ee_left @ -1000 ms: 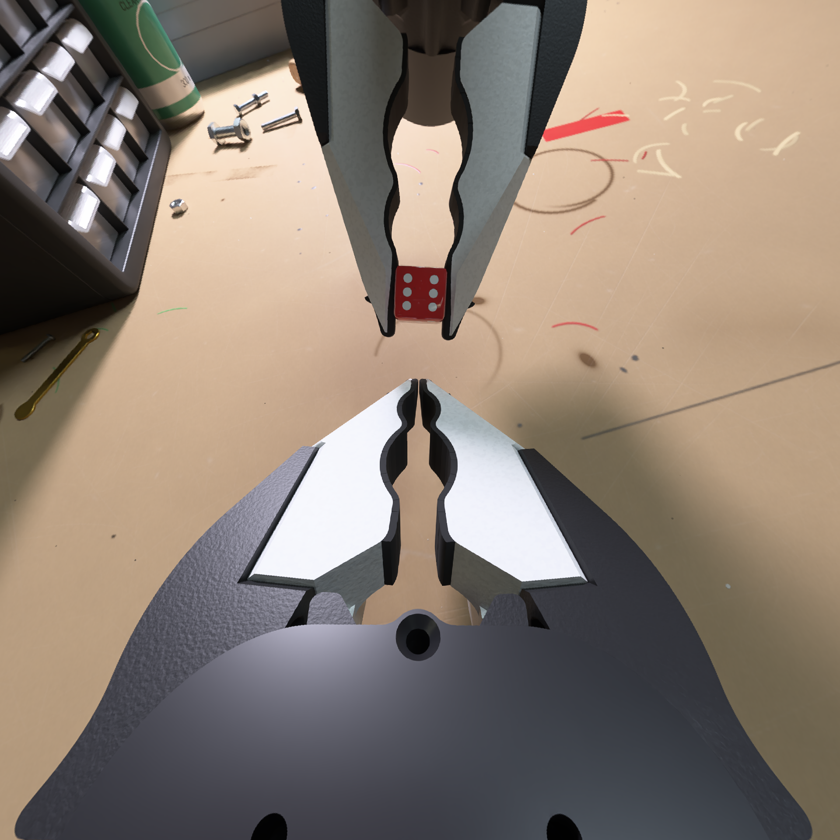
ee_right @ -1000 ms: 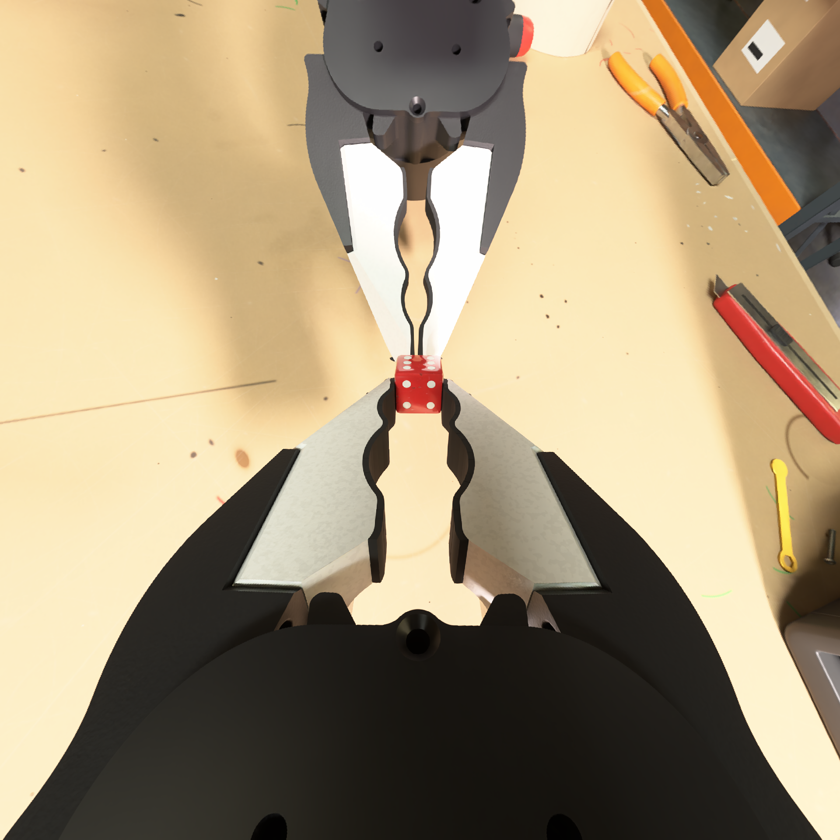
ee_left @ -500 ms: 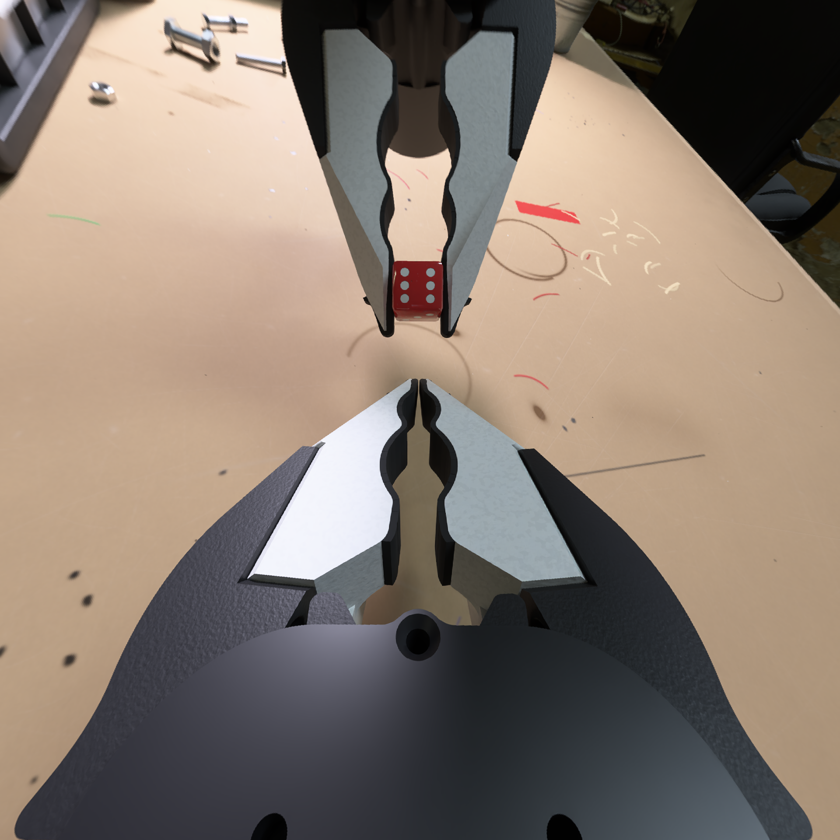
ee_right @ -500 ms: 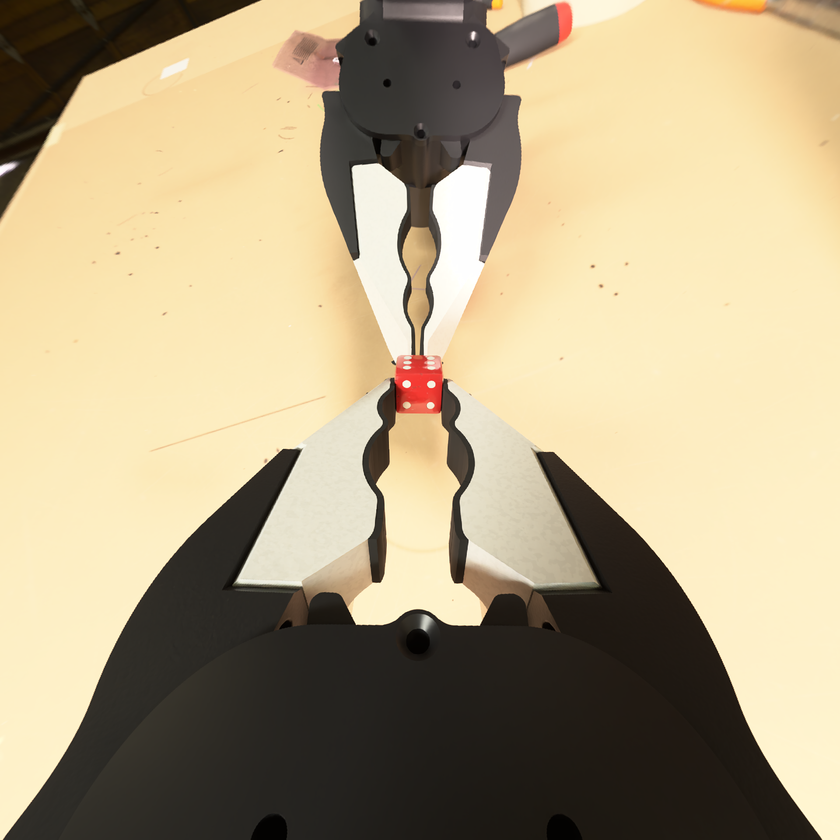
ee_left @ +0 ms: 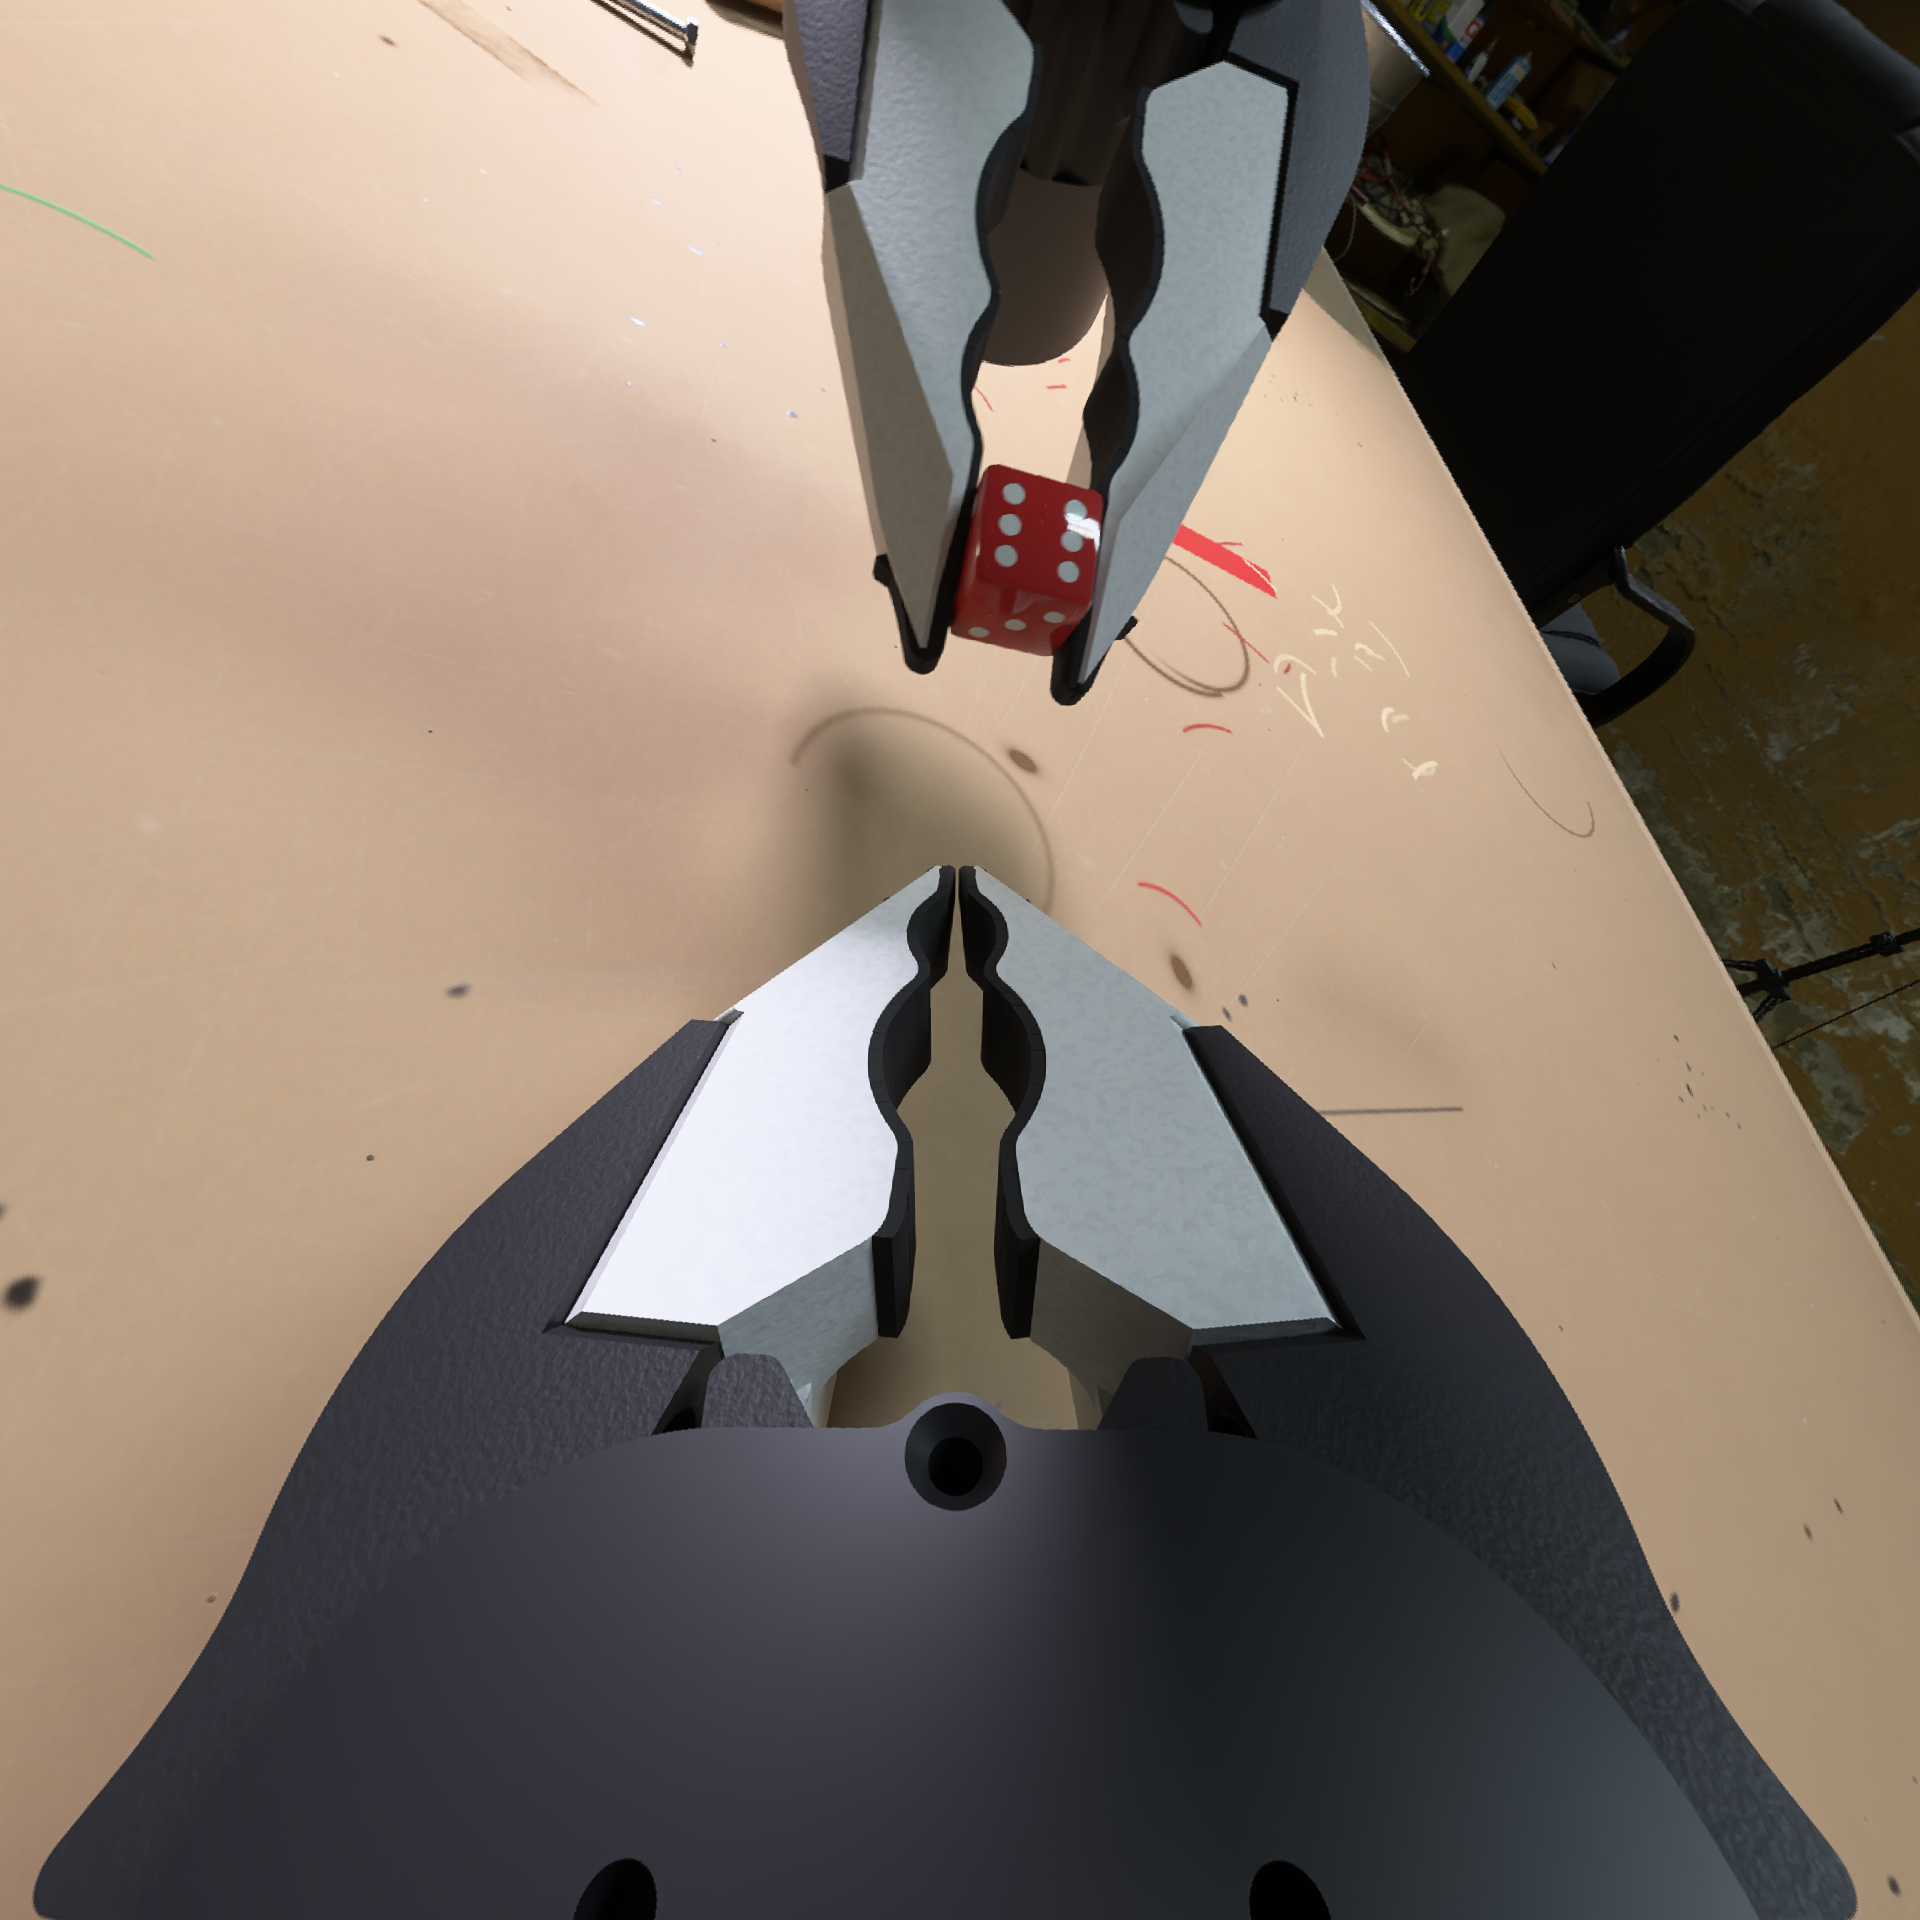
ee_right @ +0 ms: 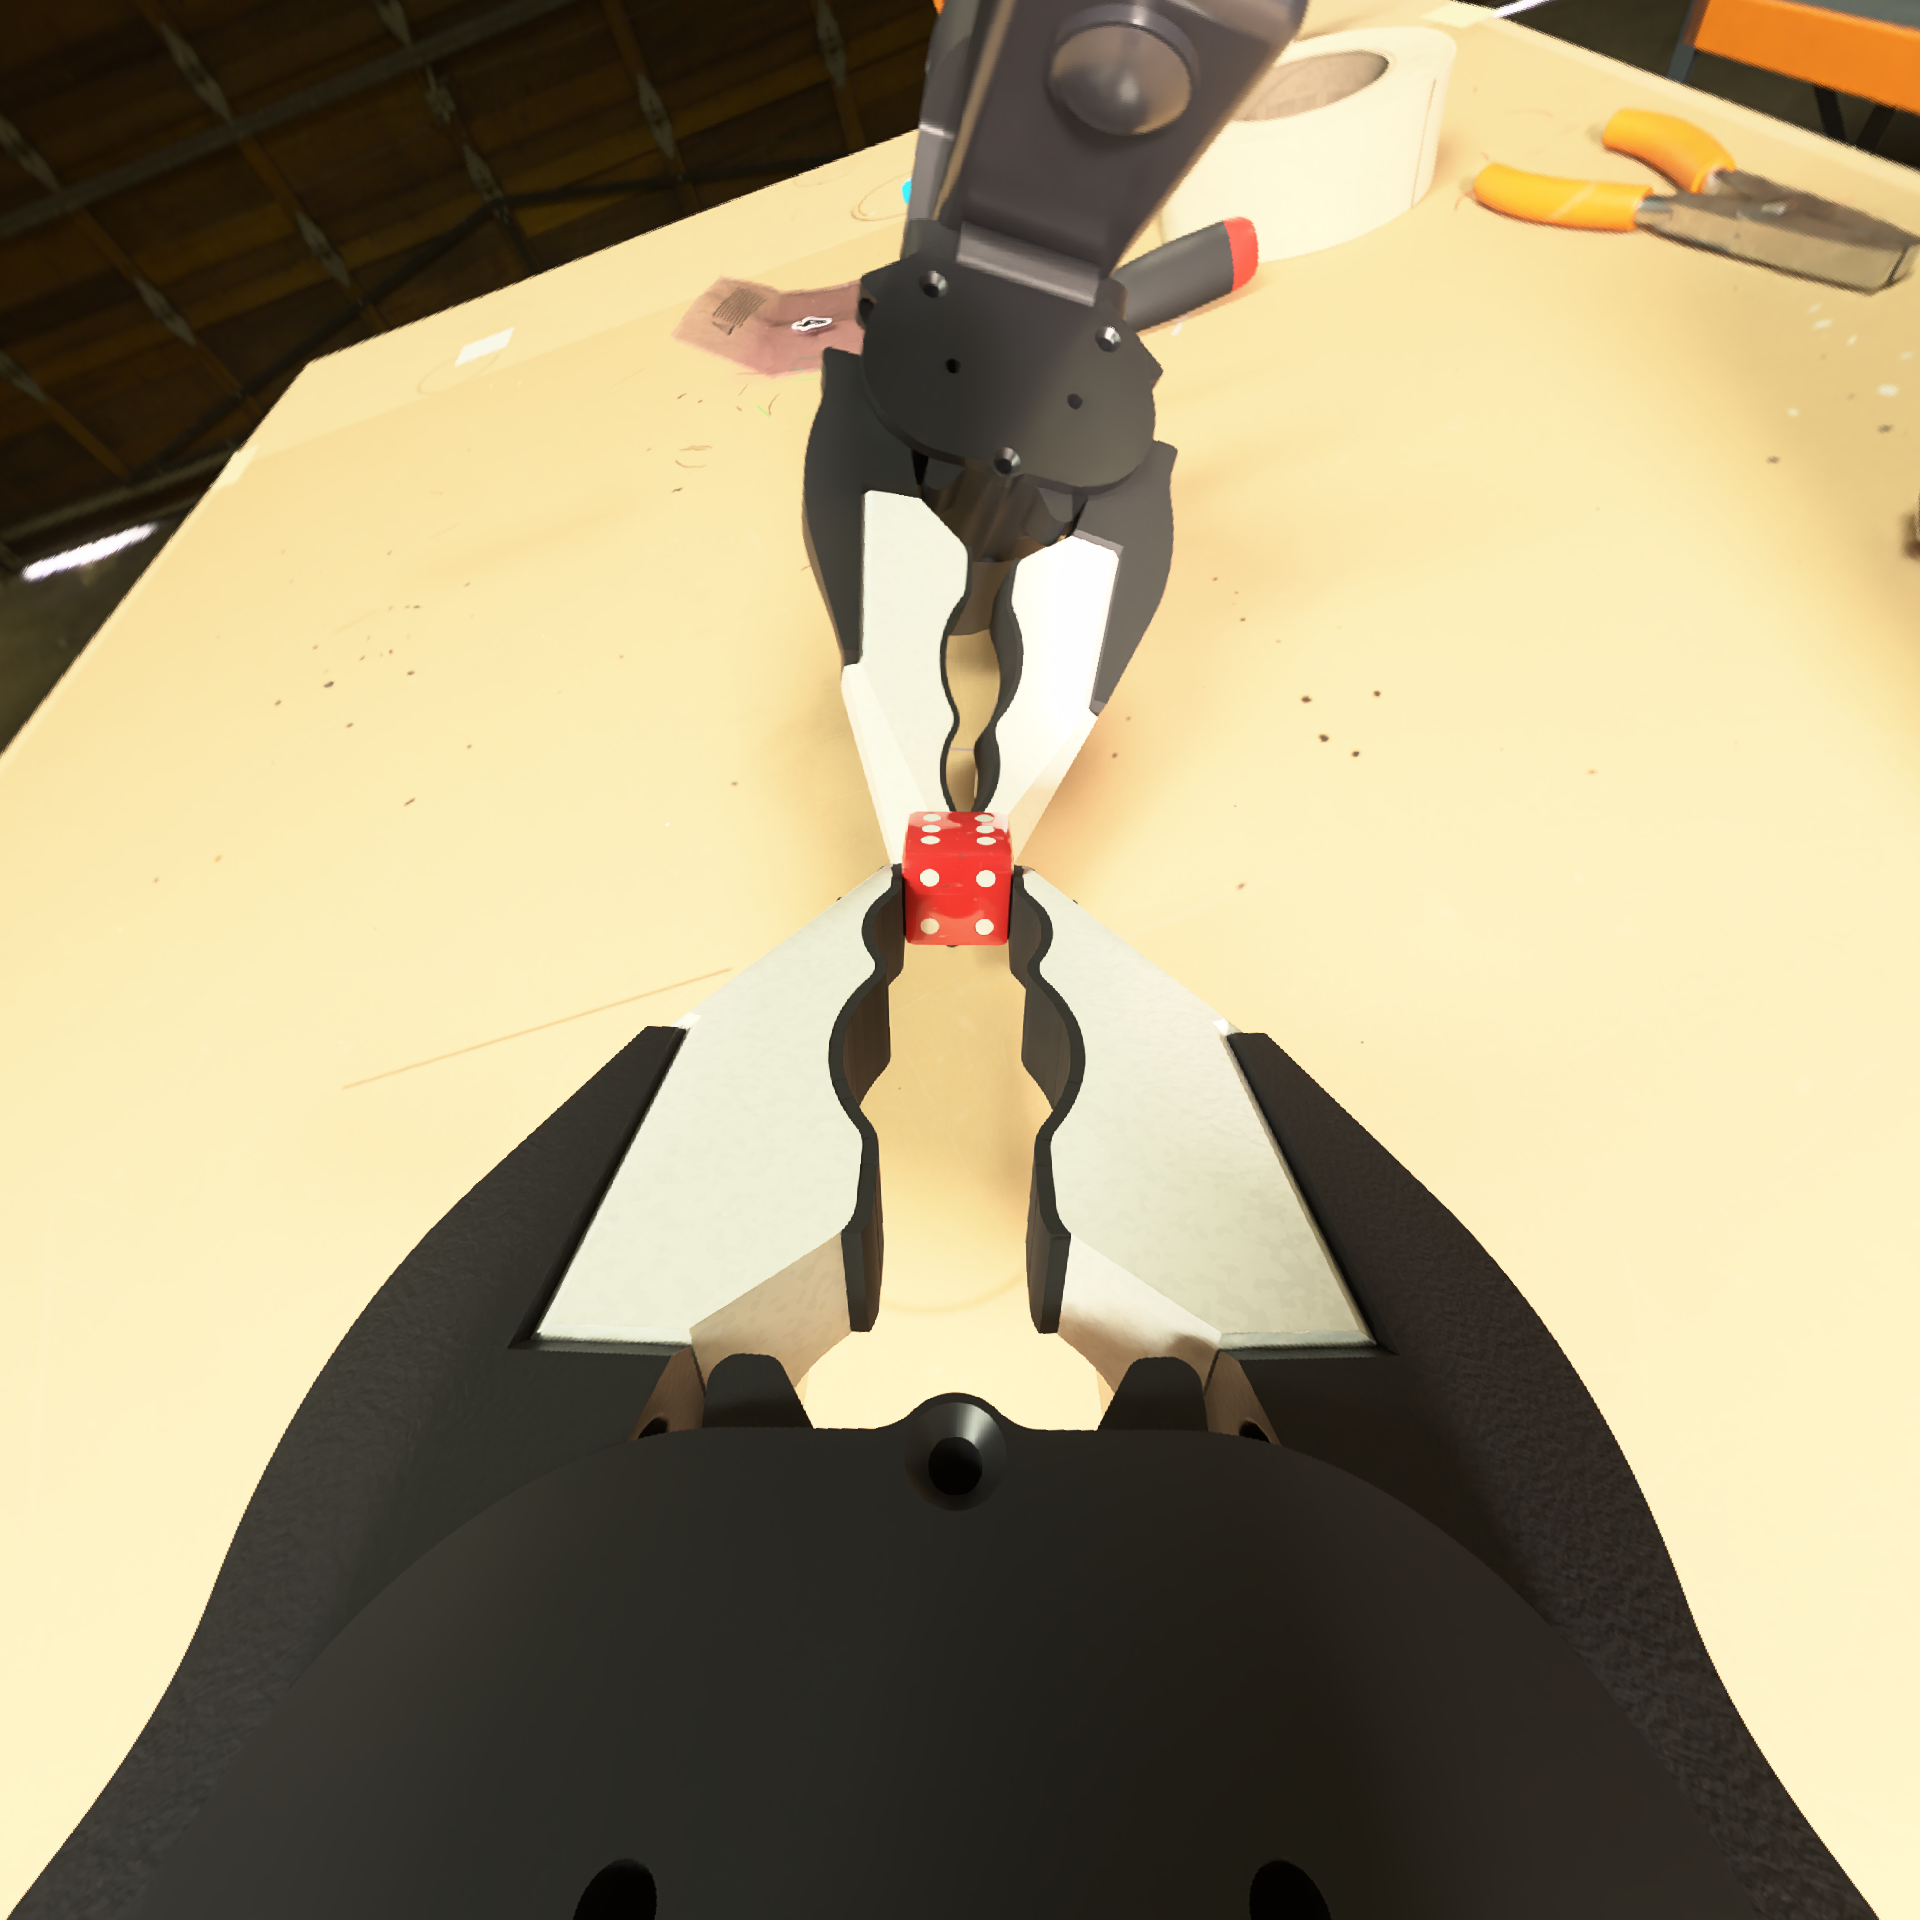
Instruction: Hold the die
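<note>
A red die [ee_right: 956, 881] with white pips sits clamped between the fingertips of my right gripper [ee_right: 956, 883], above the tan workbench. In the left wrist view the same die [ee_left: 1023, 561] shows between the right gripper's tips [ee_left: 992, 665], which point toward me. My left gripper [ee_left: 954, 878] is shut and empty, its tips a short way in front of the die and not touching it. In the right wrist view the left gripper [ee_right: 966, 805] faces me just beyond the die.
Orange-handled pliers [ee_right: 1683, 197], a white tape roll [ee_right: 1340, 135] and a red-tipped tool handle [ee_right: 1195, 265] lie at the far end of the bench [ee_right: 416, 831]. The bench edge [ee_left: 1621, 831] runs down the right, with a dark chair [ee_left: 1662, 312] beyond. Red and white marks [ee_left: 1340, 644] are on the surface.
Both grippers have tilted and lifted, so the views look more along the bench. The die stays clamped in the right gripper. The left stays shut.
</note>
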Controlling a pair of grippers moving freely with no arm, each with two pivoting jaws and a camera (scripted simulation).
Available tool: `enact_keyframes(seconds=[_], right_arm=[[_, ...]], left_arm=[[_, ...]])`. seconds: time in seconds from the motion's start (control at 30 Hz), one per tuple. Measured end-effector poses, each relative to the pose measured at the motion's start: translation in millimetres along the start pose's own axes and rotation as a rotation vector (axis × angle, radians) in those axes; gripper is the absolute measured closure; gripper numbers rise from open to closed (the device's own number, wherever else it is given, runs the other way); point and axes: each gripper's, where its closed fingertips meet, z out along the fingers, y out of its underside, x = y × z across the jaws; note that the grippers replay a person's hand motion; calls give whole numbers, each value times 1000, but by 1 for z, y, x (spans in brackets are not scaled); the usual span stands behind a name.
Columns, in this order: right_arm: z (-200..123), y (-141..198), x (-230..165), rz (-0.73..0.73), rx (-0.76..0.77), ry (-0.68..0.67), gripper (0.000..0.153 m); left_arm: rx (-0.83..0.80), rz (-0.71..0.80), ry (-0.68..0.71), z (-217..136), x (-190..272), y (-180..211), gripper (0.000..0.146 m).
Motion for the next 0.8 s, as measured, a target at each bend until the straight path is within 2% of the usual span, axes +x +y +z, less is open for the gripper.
enact_keyframes(seconds=[0.4,0.6,0.8], right_arm=[[9,10,4,70,-44,-15,134],[10,15,7,158,-48,-57,134],[10,15,10,217,-25,-90,134]], left_arm=[[4,-9,-13,0,-3,-1,146],[-8,-87,32,1,-3,2,145],[5,-89,9,1,-7,1,145]])
